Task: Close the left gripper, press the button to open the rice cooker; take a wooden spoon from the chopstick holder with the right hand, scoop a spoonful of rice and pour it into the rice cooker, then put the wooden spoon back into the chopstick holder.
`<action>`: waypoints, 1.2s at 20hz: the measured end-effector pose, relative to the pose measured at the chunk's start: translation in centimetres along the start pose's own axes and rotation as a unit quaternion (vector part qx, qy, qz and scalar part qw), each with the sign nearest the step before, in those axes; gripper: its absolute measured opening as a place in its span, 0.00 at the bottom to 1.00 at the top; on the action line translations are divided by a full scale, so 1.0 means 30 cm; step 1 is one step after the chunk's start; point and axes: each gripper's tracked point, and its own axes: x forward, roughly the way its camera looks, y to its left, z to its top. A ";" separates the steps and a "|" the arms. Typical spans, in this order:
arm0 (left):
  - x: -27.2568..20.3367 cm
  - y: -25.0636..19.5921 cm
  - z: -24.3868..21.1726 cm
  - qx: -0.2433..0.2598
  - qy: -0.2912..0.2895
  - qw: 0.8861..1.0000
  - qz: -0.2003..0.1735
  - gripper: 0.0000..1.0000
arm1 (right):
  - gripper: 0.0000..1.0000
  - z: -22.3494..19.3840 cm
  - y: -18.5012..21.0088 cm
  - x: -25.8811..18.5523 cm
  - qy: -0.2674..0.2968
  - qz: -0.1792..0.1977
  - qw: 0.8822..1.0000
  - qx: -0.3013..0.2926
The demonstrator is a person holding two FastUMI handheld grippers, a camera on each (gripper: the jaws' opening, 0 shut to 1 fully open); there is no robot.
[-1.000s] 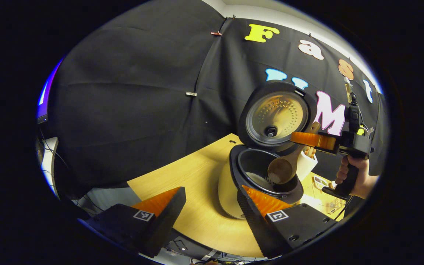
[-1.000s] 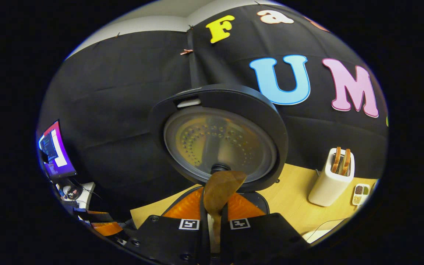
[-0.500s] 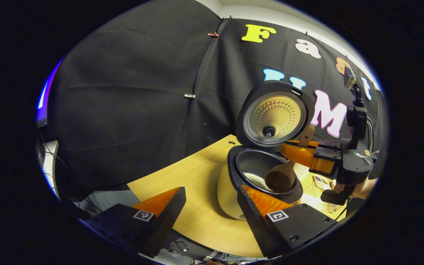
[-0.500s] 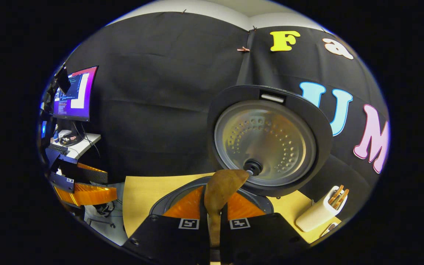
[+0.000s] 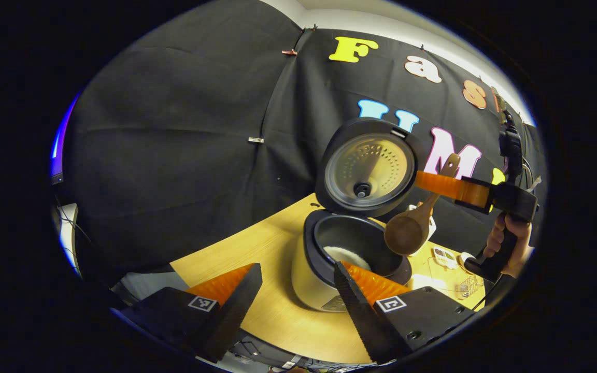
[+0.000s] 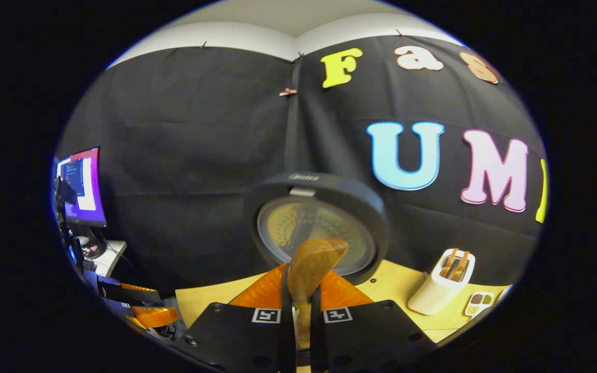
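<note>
With the cooker point(image 5: 329, 269) standing lid-up on the surface point(image 5: 257, 259), I hold the spoon point(image 5: 407, 233) in my right gripper point(image 6: 301, 298), its fingers clamped on the handle so the bowl rides ahead of them. In the left gripper view the spoon hangs bowl-down beside the pot's right rim, above it rather than inside, and a pale patch of rice point(image 5: 341, 255) lies at the pot's bottom; I judge the pour is done and the spoon is due back in the holder point(image 6: 441, 287), which stands to the right on the surface with two wooden handles sticking up. My left gripper point(image 5: 290, 290) waits low in front of the cooker, fingers spread wide and holding nothing, which keeps it out of the spoon's path. The raised lid point(image 6: 316, 233) blocks much of the right gripper view, and the spoon's bowl hides the pot there. I cannot tell whether any grains cling to the spoon. A hand point(image 5: 506, 243) grips the right gripper's handle near the edge of the left gripper view.
</note>
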 end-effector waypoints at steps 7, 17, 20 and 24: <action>0.016 -0.183 0.065 0.019 -0.012 0.998 -0.055 0.96 | 0.15 0.126 -0.403 -0.353 -0.040 -0.147 0.988 0.030; 0.019 -0.394 0.262 0.079 -0.096 0.991 -0.042 0.95 | 0.14 -0.030 -1.108 -0.866 -0.051 -0.387 0.912 0.125; 0.048 -0.439 0.233 0.057 -0.070 0.996 -0.026 0.96 | 0.15 -0.172 -1.257 -0.953 -0.022 -0.424 0.883 0.201; 0.042 -0.485 0.233 0.072 -0.070 0.995 -0.003 0.95 | 0.15 -0.290 -1.423 -1.053 -0.022 -0.462 0.850 0.252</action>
